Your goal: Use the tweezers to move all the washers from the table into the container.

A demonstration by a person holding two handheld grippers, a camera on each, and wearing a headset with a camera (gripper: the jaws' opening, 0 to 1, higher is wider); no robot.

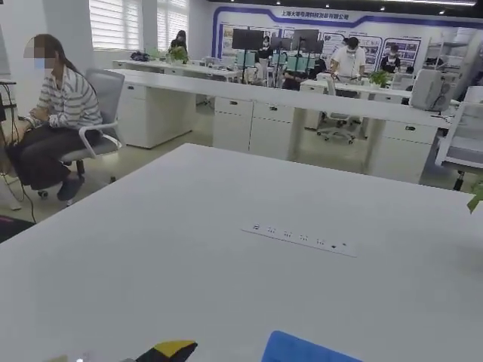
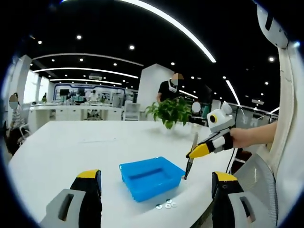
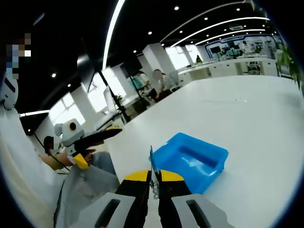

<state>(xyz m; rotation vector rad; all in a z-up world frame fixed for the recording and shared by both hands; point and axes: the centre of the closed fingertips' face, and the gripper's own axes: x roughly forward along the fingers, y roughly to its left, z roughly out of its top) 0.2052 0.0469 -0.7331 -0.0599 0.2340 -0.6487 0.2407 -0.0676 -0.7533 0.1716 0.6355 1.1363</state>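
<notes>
At the white table (image 3: 247,118) (open-plan office behind), left gripper's (image 2: 155,175) fingers (image 2: 88,186) spread, right gripper's (image 3: 154,179) pinch tweezers (image 3: 152,161) by container (image 3: 192,161)

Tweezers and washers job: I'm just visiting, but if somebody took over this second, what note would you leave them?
Left hand-held gripper: open, empty, facing the blue container.
Right hand-held gripper: shut on the tweezers, their tips pointing down beside the container, nothing visible in them.
Washers: a small cluster on the table close to the container; none visible inside it.
Done: tweezers are in hand. Left: every washer has to go in.
</notes>
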